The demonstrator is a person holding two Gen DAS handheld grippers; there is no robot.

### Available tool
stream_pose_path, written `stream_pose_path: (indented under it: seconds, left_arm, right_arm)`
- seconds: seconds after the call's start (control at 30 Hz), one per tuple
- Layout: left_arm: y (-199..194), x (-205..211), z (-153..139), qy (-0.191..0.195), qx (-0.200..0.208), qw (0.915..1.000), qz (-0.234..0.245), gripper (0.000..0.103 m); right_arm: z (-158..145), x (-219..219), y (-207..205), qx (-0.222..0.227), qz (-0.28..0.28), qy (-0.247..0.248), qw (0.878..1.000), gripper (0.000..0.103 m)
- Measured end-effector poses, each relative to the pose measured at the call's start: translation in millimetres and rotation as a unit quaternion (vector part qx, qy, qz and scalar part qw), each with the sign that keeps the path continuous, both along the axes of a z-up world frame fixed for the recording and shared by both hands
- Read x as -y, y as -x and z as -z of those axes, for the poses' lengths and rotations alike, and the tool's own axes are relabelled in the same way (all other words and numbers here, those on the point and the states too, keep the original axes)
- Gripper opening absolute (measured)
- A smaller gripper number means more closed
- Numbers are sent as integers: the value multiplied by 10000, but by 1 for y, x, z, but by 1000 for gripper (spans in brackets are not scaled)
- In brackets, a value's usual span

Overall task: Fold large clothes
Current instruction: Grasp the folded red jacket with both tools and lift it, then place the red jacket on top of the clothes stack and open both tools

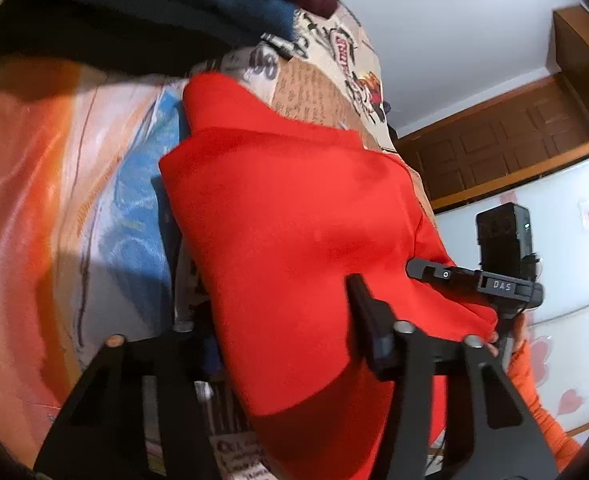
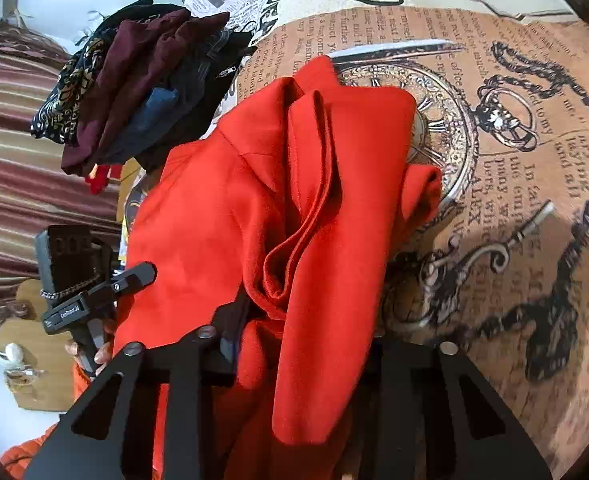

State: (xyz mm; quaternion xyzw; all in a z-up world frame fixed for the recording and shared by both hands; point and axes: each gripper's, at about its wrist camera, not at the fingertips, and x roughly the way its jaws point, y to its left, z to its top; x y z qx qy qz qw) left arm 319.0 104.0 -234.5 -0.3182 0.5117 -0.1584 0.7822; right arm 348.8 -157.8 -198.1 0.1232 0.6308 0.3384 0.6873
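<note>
Covering the surface, a printed cloth (image 2: 514, 128) with newsprint text and a pocket-watch design lies under a red garment (image 2: 294, 200), which sits partly folded on it. A pile of dark clothes (image 2: 134, 80) rests beside the garment's far edge. The left gripper (image 1: 278, 320) has its jaws partly closed with red fabric bunched between them. The right gripper (image 2: 306, 344) likewise pinches a fold of the red garment between narrowed jaws. The person's orange sleeve (image 1: 534, 400) shows behind.
</note>
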Motion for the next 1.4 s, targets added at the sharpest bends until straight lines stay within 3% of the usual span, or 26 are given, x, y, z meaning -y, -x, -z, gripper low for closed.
stream_pose_path:
  seconds: [0.1,0.3,0.47,0.6,0.77,0.87,1.0,1.07,1.27,1.33,1.4]
  left_arm:
    - [2,3,-21,-233,184,9995,83,34]
    - [14,6,-89,-714,887,9933,214,31]
    - [24,-16,-169,-1008,1699,9803,68,31]
    - [20,-49,-236,-1210,2292,9657,-143,31]
    - [-1,-97,-298,-1519,2666,9510,-381,31]
    - [-25,-131,-323,-1586,2747,9466,-583,31]
    - [-57,-174,-332,-1559,2726,9460,-797,31]
    - [-76,-199,-325,-1491,2577,9502,-921,31]
    - [-144,-235,-257,-1698,1702,9659,-964,36]
    - [-159,-245,-227,-1719,1396,9706,-941,46]
    - [-164,-253,-208,-1582,1336,9729,-1030,56]
  right_arm:
    - [-21,-2,9,214,52,-44,9997,23]
    - [-78,-22,35,932,-98,-74,9956,22]
    - [-137,-37,39,1540,-99,-396,9872,22]
    - [-199,-70,29,2164,-151,-694,9737,22]
    - [-248,-114,11,2694,-233,-914,9584,22]
    - [-268,-150,-11,2904,-257,-1056,9507,22]
    - [-273,-187,-43,2899,-217,-1271,9483,22]
    - [-266,-201,-61,2782,-188,-1360,9507,22]
    - [-207,-241,-115,2220,-71,-1173,9679,22]
    - [-176,-248,-132,1999,5,-890,9758,23]
    - [-152,-247,-141,1896,75,-772,9788,24]
